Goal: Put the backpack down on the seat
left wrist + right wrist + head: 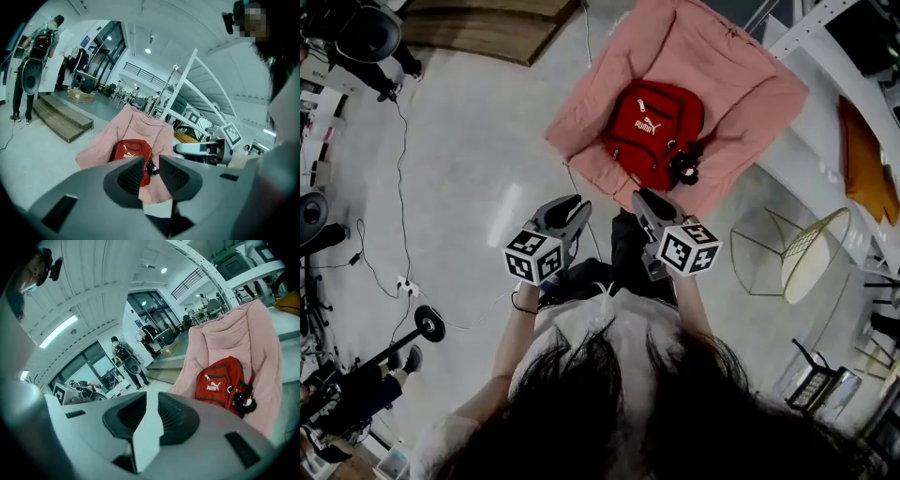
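Note:
A red backpack [652, 131] with a white logo lies on the pink cushioned seat [741, 94], a small black charm [685, 167] hanging at its lower edge. Both grippers hover in front of the seat, apart from the bag. My left gripper [577, 204] and right gripper [639, 199] point toward it side by side. In the left gripper view the backpack [129, 152] shows beyond the left gripper [151, 161], whose jaws stand a narrow gap apart with nothing between. The right gripper [152, 397] likewise holds nothing, and the backpack [218, 383] rests on the seat [234, 338] ahead.
A wire-frame side table [811, 253] stands right of the seat, beside a white frame [825, 141] and an orange cushion [867, 159]. A wooden platform [487, 28] lies at the back left. Cables [398, 281] run over the floor. A person [40, 51] stands far off.

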### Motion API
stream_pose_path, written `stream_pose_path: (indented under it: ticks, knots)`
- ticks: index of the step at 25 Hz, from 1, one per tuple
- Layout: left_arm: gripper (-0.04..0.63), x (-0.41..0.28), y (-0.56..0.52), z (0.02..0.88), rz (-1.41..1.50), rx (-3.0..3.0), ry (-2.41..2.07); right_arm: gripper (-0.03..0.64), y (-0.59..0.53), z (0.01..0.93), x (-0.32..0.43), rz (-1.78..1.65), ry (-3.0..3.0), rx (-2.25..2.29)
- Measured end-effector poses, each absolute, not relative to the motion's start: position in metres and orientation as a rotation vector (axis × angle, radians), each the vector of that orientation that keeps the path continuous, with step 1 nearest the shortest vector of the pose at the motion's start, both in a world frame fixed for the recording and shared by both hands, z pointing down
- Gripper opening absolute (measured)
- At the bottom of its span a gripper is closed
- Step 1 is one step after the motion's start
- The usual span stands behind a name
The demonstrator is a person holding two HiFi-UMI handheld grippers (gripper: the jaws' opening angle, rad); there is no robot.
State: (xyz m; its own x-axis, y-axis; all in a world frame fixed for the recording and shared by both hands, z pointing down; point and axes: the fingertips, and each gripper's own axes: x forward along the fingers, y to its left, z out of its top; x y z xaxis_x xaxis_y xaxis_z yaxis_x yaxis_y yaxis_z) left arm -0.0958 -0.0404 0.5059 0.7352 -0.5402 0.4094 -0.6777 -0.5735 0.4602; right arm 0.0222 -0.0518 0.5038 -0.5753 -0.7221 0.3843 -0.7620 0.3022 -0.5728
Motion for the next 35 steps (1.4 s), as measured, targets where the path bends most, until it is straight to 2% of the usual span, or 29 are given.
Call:
stream_pose_path:
  ticks: [8,18,24,35]
  knots:
    - [0.111,-0.142,0.044,0.478,0.202,2.355,-0.918,0.083,0.035,0.483,-0.021,1.077,-2.495,1.375]
    - [0.11,-0.151,0.083,0.467,0.138,2.351,-0.957,0.081,0.075,0.464,-0.031,1.003,-2.509,1.322]
    - [0.11,-0.13,0.098,0.457,0.13,2.358,-0.97,0.081,0.101,0.459,-0.019,0.989,-2.526,1.263]
    - [0.11,-0.051,0.164,0.447,0.162,2.364,-1.009,0.081,0.167,0.444,0.027,1.01,-2.644,1.136]
